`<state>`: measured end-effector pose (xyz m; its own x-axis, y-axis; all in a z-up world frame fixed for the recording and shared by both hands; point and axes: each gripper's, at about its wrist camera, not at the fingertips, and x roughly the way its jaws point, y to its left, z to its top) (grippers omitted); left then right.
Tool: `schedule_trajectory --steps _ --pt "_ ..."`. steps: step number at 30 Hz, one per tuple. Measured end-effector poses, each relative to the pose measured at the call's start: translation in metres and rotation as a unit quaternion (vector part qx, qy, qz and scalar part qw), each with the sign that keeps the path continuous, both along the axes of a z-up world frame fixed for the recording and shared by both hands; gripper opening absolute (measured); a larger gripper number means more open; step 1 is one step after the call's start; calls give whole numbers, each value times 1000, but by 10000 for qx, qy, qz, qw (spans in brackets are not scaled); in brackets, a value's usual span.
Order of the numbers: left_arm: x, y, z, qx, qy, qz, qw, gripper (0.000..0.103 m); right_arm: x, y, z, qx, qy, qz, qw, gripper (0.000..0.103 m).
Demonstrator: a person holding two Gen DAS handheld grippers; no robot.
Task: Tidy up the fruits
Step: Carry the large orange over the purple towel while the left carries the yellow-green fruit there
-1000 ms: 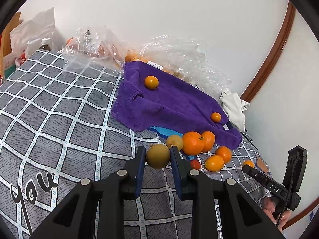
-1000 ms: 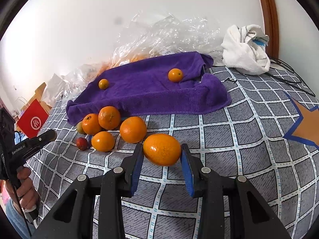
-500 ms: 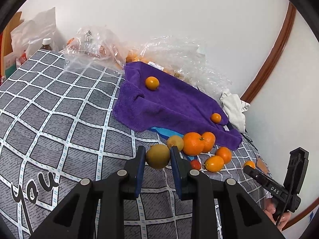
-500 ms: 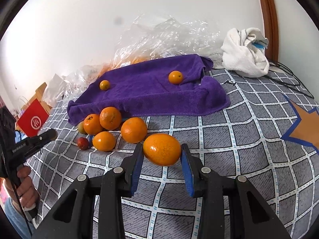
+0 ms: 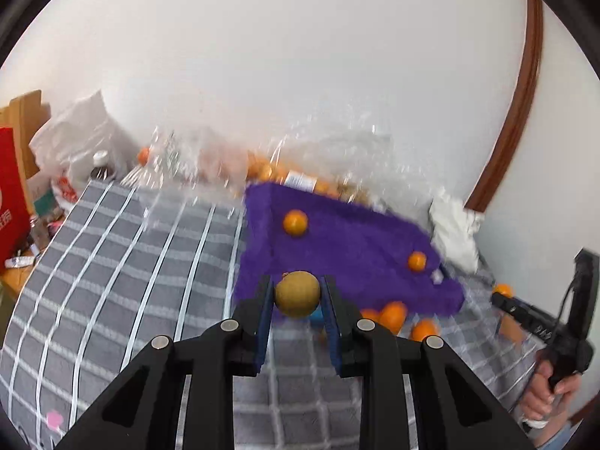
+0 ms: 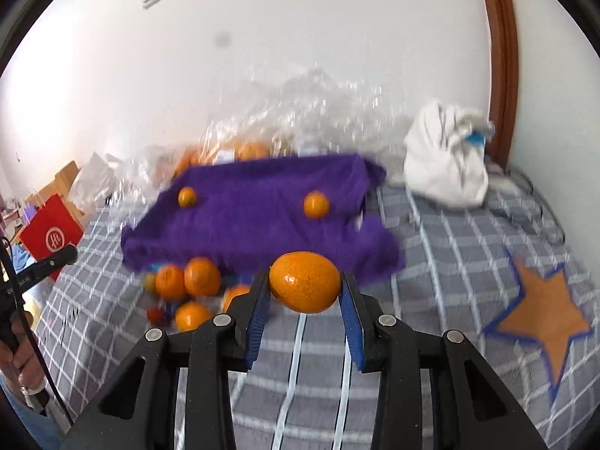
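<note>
Left tongs [image 5: 297,296]: closed on a brownish-yellow fruit [image 5: 297,293], raised in front of the purple towel [image 5: 348,258].
Towel: two small oranges [image 6: 317,204] on it.
Bedspread [image 6: 442,247]: loose oranges [image 6: 187,281] near the towel's front edge.
Right tongs [image 6: 304,288]: clamped on a large orange [image 6: 304,287], held above the bedspread.

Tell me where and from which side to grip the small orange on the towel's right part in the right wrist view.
Grip the small orange across its widest middle, coming from above. It is round and sits free on the purple towel, but a raised towel fold stands just right of it, so a sideways approach would likely snag.
</note>
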<state>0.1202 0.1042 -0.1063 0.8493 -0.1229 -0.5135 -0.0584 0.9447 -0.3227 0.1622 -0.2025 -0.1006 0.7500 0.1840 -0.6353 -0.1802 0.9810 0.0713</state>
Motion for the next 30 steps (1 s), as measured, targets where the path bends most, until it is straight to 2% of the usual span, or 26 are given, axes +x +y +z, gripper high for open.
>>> schedule_trajectory --steps 4,9,15,19,23,27,30 --pt "27 4 24 -74 -173 131 9997 24 35 7 20 40 -181 13 9998 37" --pt "68 -2 29 -77 -250 209 9994 24 79 11 17 182 -160 -43 9997 37" --pt "116 -13 4 51 -203 194 9996 24 103 6 -20 373 30 43 9993 37" --pt "145 -13 -21 -170 94 173 9997 24 110 3 -38 397 313 83 9987 37" --pt "153 -16 -47 -259 220 87 9994 24 112 11 -47 305 439 235 9983 37" --pt "155 -20 -61 31 391 73 9992 24 115 19 -61 114 560 292 9979 37" --pt "160 -21 -68 38 556 14 9984 24 120 19 -71 92 746 253 9969 37"
